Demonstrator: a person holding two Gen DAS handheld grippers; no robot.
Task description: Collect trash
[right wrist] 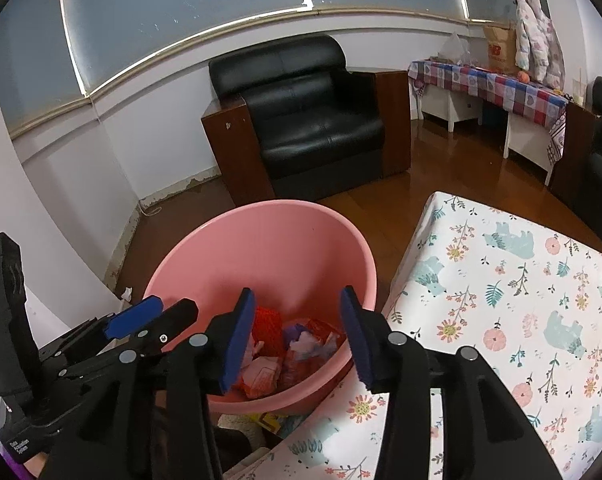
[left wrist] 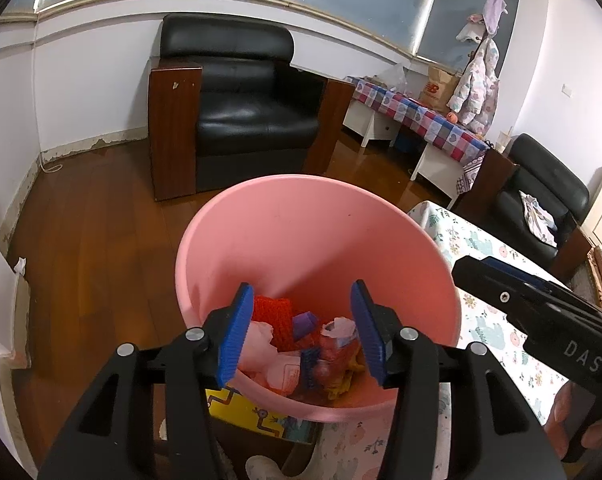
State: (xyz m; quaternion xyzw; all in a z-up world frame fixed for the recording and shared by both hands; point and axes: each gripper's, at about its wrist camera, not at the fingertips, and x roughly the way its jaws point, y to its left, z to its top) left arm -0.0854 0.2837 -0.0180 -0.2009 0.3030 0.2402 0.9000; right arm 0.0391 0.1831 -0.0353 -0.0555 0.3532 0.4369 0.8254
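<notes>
Trash (left wrist: 301, 344) lies in the pink bucket (left wrist: 301, 232); both grippers (left wrist: 301, 334) (right wrist: 297, 336) hang open and empty, ready to fetch more

Bucket (left wrist: 301, 232): plain pink, inside and out. Contents: an orange-red net (left wrist: 275, 318), a purple scrap (left wrist: 304, 323), pale pink wrappers (left wrist: 261, 344) and a yellow piece (left wrist: 341, 384). Left tool (left wrist: 301, 330) and right tool (right wrist: 297, 338): black frames, blue ribbed pads. Table (right wrist: 521, 300) right of the bucket: white cloth printed with teal bears, pink flowers and green sprigs. Armchair (left wrist: 241, 96) behind the bucket: black leather, brown wood sides. Floor (left wrist: 93, 216): glossy brown boards. Far table (left wrist: 421, 114) right of the armchair: red, blue and white check cloth.
</notes>
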